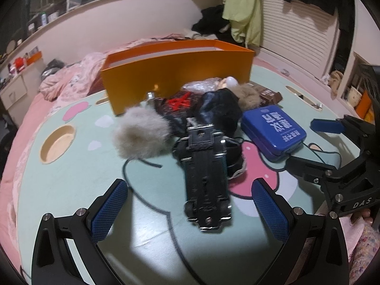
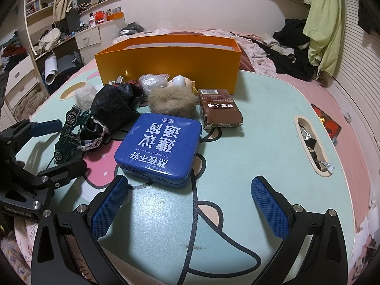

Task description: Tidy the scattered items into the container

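Mint tabletop (image 1: 71, 190) at centre frame carries a toy car (image 1: 206, 178), lying between the left tool's (image 1: 190, 210) wide-spread fingers; its far end is blurred, perhaps under black cloth (image 1: 220, 109).

Orange box (image 2: 166, 64); before it, blue tin (image 2: 158, 146) with white lettering; brown carton (image 2: 219, 111); dark green toy car (image 2: 67, 134); black bag (image 2: 114, 106); grey-brown fur tuft (image 2: 172, 101); white egg (image 2: 179, 80). Table (image 2: 249, 142): mint green, pink cartoon print, black outlines.
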The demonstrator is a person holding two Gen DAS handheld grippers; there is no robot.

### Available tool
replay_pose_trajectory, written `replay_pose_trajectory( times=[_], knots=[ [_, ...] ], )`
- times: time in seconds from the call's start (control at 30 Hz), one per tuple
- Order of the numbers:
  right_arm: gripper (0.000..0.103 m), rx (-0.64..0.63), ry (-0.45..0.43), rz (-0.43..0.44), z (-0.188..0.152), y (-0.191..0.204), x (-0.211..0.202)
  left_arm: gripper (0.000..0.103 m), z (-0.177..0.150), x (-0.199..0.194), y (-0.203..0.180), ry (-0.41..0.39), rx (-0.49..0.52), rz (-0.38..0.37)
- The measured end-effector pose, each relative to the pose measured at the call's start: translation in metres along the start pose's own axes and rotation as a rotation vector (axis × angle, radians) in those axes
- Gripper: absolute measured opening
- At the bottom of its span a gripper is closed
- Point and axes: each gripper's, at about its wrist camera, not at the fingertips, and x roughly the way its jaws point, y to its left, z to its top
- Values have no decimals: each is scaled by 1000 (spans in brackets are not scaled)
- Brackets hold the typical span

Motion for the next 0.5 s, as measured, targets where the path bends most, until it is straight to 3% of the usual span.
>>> replay_pose_trajectory(
  times=[0.37,0.5],
  knots=[
    [103,-8,-12,8,1,-4,2,103,1,-5,-6,25,33,-59],
    [103,-13,-16,-6,2,-4,1,103,-6,-47,6,-149,-38,-50]
  ],
)
